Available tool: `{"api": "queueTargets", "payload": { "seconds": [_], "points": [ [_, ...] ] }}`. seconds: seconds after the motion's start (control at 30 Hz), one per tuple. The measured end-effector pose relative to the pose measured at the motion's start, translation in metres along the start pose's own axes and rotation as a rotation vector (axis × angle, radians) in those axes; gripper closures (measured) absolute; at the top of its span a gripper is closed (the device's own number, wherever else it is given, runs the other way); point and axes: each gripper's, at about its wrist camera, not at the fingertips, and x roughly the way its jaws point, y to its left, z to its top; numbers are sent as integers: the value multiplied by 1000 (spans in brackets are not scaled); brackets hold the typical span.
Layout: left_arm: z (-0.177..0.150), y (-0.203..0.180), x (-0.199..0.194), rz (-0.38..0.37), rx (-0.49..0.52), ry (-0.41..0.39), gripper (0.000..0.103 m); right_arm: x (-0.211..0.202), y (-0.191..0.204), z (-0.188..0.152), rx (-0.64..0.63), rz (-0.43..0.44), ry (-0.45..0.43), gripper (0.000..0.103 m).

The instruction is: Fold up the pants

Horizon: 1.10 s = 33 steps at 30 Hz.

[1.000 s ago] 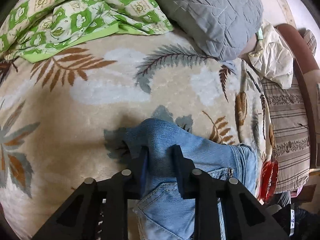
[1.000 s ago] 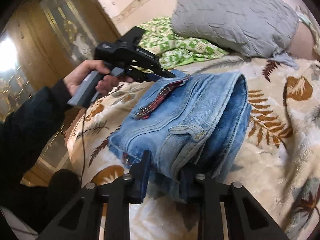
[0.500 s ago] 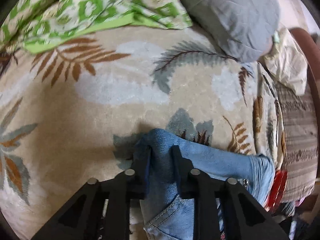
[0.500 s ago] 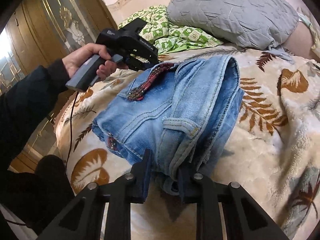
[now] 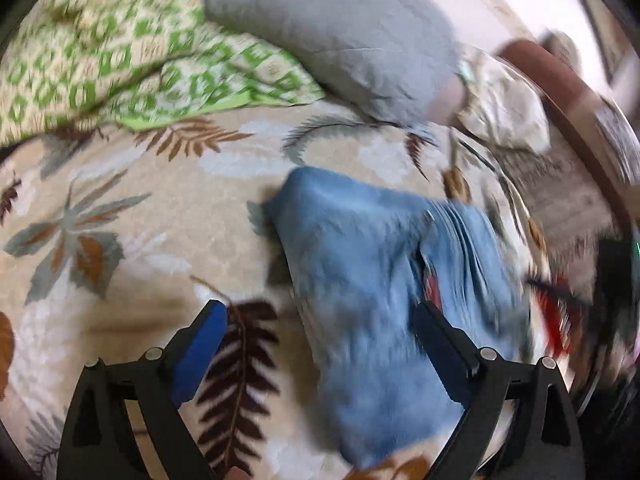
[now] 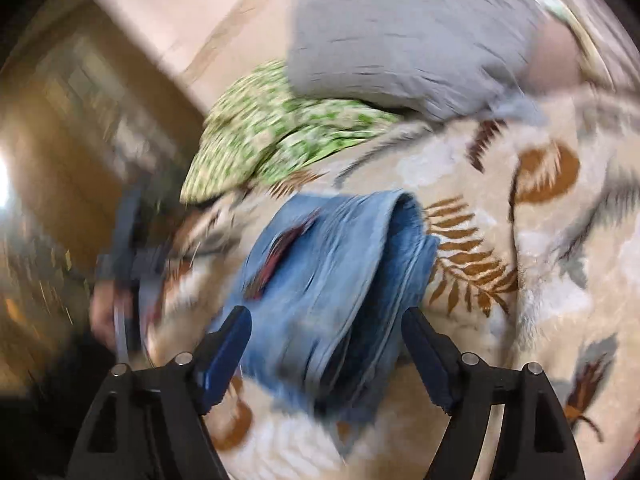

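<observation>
Pants: the light-blue denim pants (image 5: 372,280) are lying as a folded, thick bundle on the beige plush blanket with a brown and grey leaf print (image 5: 140,208); the fold looks essentially finished, judging by the stacked layers showing at the open edge in the right wrist view (image 6: 336,280).
Bedding: a grey quilted pillow (image 5: 332,28) and a green-and-cream checked cloth (image 5: 132,56) are sitting beyond the pants, well apart from them.
Long axis: in the left wrist view the bundle is running from the near edge of the frame away toward the pillow, slightly angled to the left.
Left claw: the black two-finger left gripper (image 5: 320,324) is spread wide and grasping nothing; its right finger is overlapping the denim in the picture while the blue-padded left finger is hanging over bare blanket, so the pants are lying ahead and to the right of it.
Right claw: the black two-finger right gripper (image 6: 324,336) is likewise released, its fingers straddling the near end of the bundle without pinching it.
Nearer hand: both are close; the right one is sitting more squarely over the pants, so I judge it better placed for any last tidy or press.
Small detail: a dark red strip is peeking from the denim (image 6: 280,252); blur is hiding what it is.
Writing: no brand, label or text is readable; both views are motion-blurred.
</observation>
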Motion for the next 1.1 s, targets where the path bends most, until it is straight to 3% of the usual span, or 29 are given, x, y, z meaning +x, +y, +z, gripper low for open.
{"api": "queueTargets", "payload": {
  "seconds": [0.1, 0.3, 0.4, 0.5, 0.57, 0.63, 0.7, 0.77, 0.83, 0.97, 1.1],
  "points": [
    [-24, -16, -11, 34, 125, -61, 8, 14, -15, 20, 103, 43, 18, 23],
    [-61, -50, -22, 78, 357, -143, 8, 46, -14, 44, 161, 68, 88, 23],
    [-74, -61, -19, 61, 423, -138, 8, 61, -18, 50, 204, 62, 116, 24],
    [-83, -65, -7, 98, 476, -129, 9, 71, -19, 55, 219, 66, 134, 27],
    [-84, -67, 0, 107, 491, -126, 23, 76, -19, 57, 222, 60, 148, 39],
    [-85, -72, 4, 94, 525, -135, 34, 82, -18, 59, 220, 22, 167, 59],
    [-89, -81, 5, 119, 561, -150, 43, 86, -18, 61, 215, -15, 176, 67],
    [-91, -84, 6, 83, 575, -125, 69, 86, -19, 63, 209, -37, 171, 78],
    [-92, -84, 5, 76, 576, -105, 74, 84, -20, 64, 211, -34, 150, 95],
    [-95, -81, 5, 77, 594, -75, 85, 76, -31, 69, 243, -45, 107, 97],
    [-96, -75, 9, 60, 581, -56, 87, 88, -50, 61, 257, -79, 135, 97]
  ]
}}
